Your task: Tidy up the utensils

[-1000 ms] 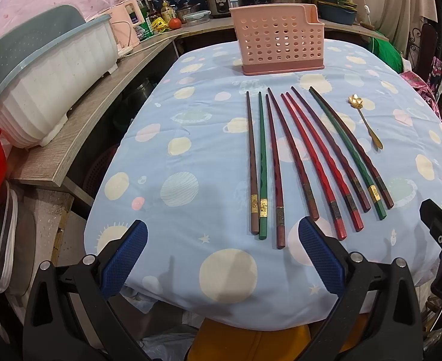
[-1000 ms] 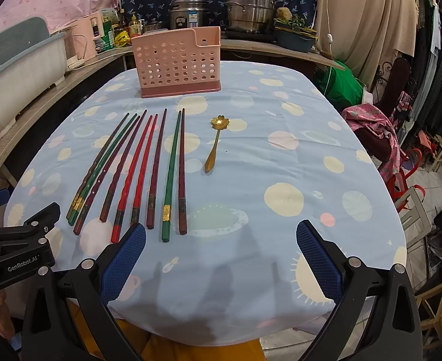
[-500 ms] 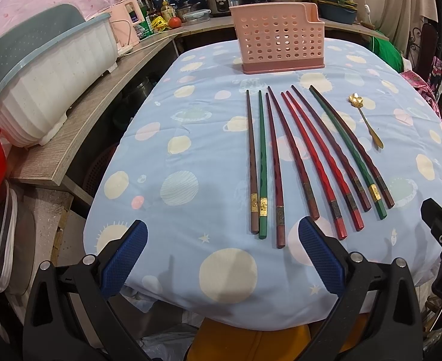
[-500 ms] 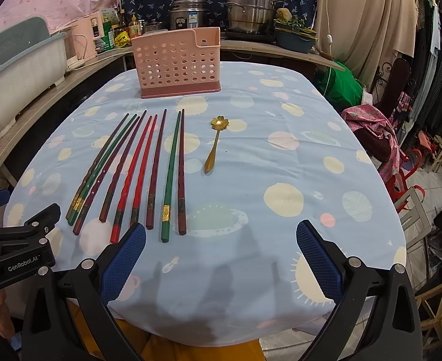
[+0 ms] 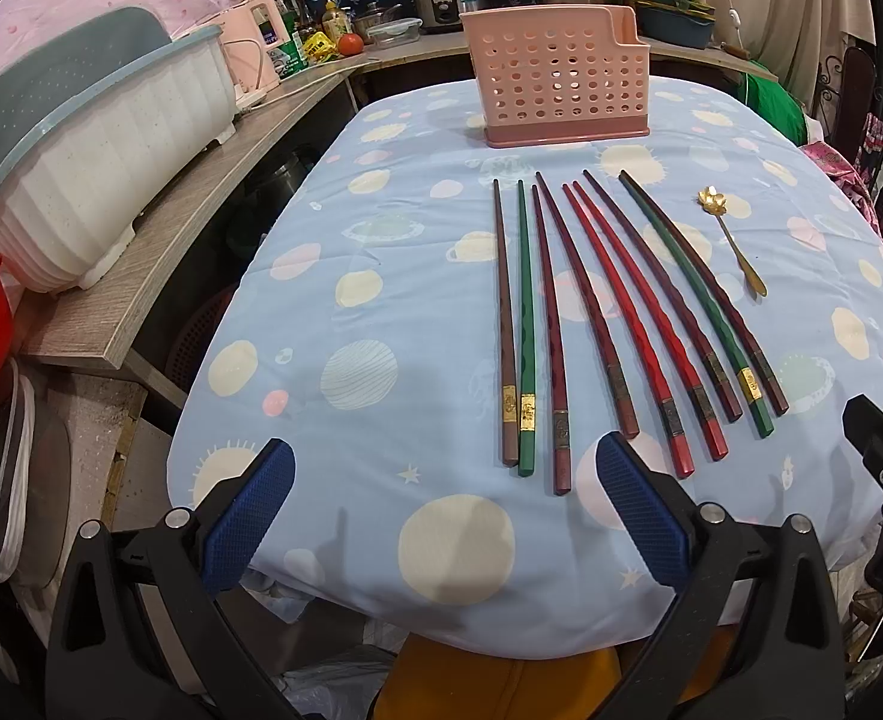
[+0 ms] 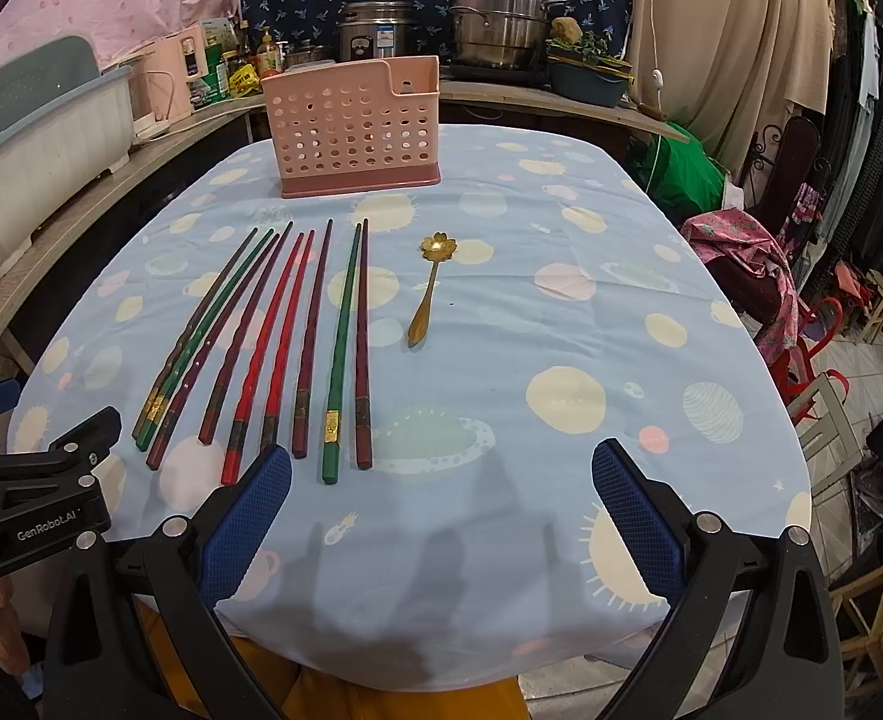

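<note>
Even, bright indoor light; soft shadows of the tongs fall toward 12 o'clock on the tabletop (image 6: 501,360). Sharp focus; fisheye bending and dark vignetted corners.

- The tablecloth (image 5: 381,276) is showing as soft matt cloth, lightly creased.
- The chopsticks (image 5: 615,306) at frame centre are gleaming like lacquered wood, with shiny metallic bands near their thick ends.
- The spoon (image 6: 429,288) is glinting as polished gold-toned metal.
- The pink holder (image 5: 561,90) is looking like smooth perforated plastic.
- The gripper pads (image 6: 243,528) are showing a rough, cross-hatched blue surface.
- The pots (image 6: 495,24) in the upper frame are shining as brushed steel.
</note>
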